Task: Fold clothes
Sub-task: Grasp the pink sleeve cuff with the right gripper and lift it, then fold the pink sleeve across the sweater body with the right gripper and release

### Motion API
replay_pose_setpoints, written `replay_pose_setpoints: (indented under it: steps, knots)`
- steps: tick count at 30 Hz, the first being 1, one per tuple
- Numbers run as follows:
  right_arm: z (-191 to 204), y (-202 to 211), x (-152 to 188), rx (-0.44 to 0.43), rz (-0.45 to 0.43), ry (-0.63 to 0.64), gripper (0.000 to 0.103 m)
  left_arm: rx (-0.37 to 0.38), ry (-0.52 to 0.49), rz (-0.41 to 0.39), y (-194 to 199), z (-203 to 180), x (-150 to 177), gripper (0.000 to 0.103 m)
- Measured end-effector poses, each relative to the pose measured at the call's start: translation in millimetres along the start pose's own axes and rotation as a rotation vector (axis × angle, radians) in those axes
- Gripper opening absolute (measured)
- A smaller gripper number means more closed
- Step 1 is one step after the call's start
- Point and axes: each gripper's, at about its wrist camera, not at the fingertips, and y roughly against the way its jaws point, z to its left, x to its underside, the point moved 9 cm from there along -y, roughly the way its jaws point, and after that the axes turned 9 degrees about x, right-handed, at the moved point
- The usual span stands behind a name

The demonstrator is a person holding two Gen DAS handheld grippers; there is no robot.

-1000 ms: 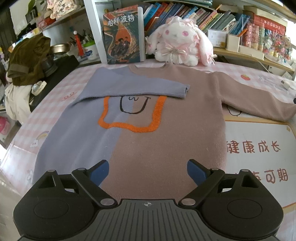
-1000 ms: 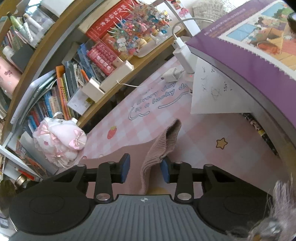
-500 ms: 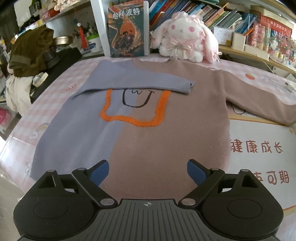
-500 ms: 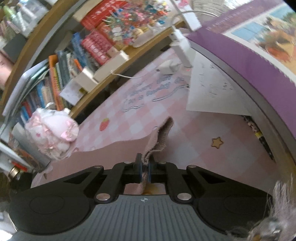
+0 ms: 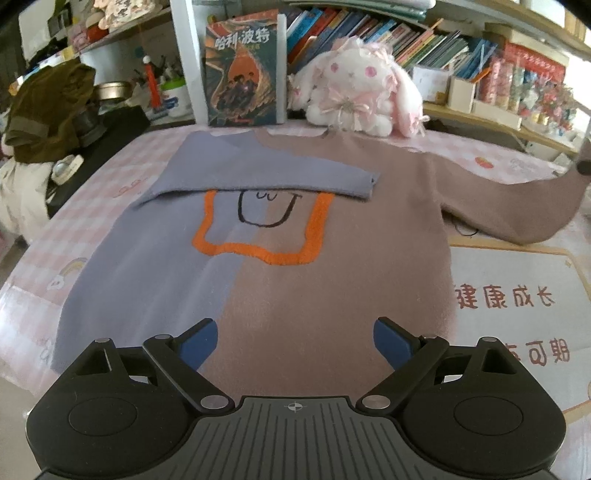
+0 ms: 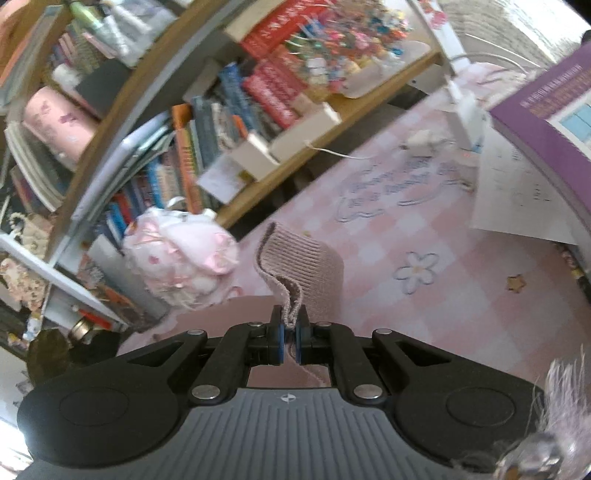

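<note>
One sweater lay on the surface, one sleeve folded across. Right gripper fingers pinched the other cuff tight; left gripper fingers gaped wide, holding nothing.

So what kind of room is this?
Probably a child's bedroom or study: a sweater spread on a pink checked cover, a plush bunny, and crowded bookshelves behind.

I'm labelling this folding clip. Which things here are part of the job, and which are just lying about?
Part of the job:
sweater
blue sleeve, folded across the chest
brown sleeve
ribbed cuff, pinched in the right gripper
left gripper, open

Lying about:
plush rabbit
upright book
shelf books
</note>
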Motion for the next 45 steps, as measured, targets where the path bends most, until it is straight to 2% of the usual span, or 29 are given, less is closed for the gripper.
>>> replay_pose_setpoints:
  steps: [6, 12, 15, 19, 23, 30, 41, 45]
  knots:
    - [49, 9, 6, -0.03, -0.047, 0.034, 0.005, 0.078, -0.059, -0.025, 0, 19, -7, 0.094]
    - [121, 14, 20, -0.053, -0.099, 0.09, 0.005, 0.102, -0.034, -0.068, 12, 75, -23, 0.094]
    - [160, 13, 31, -0.063, -0.121, 0.116, 0.005, 0.104, -0.01, -0.058, 15, 103, -28, 0.094]
    - [204, 5, 52, -0.064, -0.138, 0.14, 0.005, 0.197, 0.049, -0.029, 15, 132, -29, 0.094]
    - [242, -6, 71, -0.069, -0.136, 0.149, 0.005, 0.248, 0.046, -0.028, 19, 152, -29, 0.094]
    - [298, -30, 100, -0.073, -0.12, 0.199, 0.005, 0.224, 0.005, -0.056, 25, 181, -31, 0.094]
    - [361, -70, 135, -0.084, -0.077, 0.291, 0.005, 0.216, 0.006, -0.091, 30, 215, -35, 0.094]
    - [375, -96, 151, -0.055, -0.047, 0.346, 0.005, 0.196, 0.015, -0.086, 29, 225, -33, 0.094]
